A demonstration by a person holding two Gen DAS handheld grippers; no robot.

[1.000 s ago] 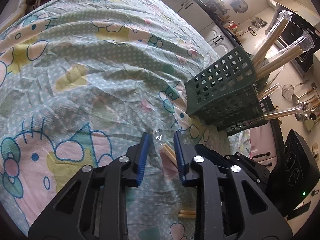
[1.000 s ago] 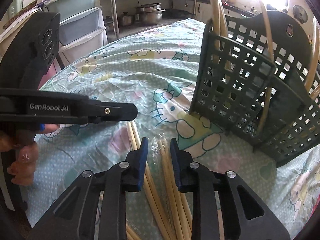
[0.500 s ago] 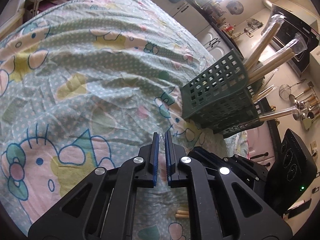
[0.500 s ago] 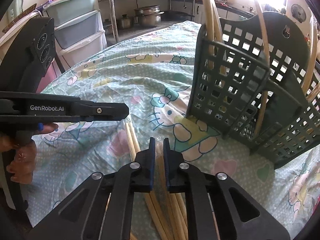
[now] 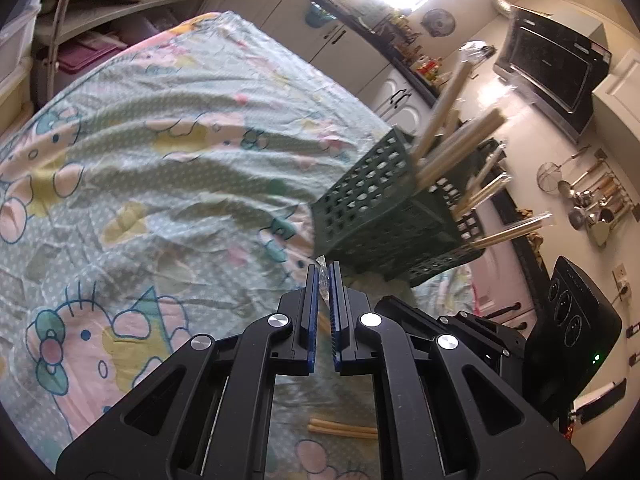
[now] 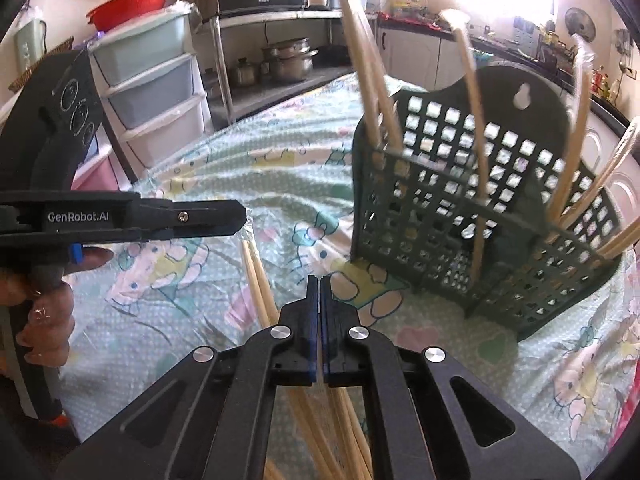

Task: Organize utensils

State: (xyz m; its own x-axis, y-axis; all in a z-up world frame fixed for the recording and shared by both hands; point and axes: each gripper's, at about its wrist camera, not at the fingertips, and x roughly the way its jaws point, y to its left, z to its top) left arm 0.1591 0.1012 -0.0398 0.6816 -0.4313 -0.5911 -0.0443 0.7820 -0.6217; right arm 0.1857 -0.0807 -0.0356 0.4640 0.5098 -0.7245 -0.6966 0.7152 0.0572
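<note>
Left wrist: my left gripper [image 5: 324, 280] pinches a wrapper [image 5: 322, 276]; right gripper [image 6: 319, 292] pressed together. I'd lift level toward the basket [image 6: 460, 216].

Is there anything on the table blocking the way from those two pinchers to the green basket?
Nothing visible does. Between the left gripper, shut on a clear wrapper tip, and the green basket lies only bare tablecloth. The same holds for the right gripper in its own view.

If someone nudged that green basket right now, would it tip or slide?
Probably tip. The basket is open lattice plastic, so likely light, and long chopsticks lean far above its rim, making it top-heavy. On the wrinkled cloth it may catch rather than slide.
</note>
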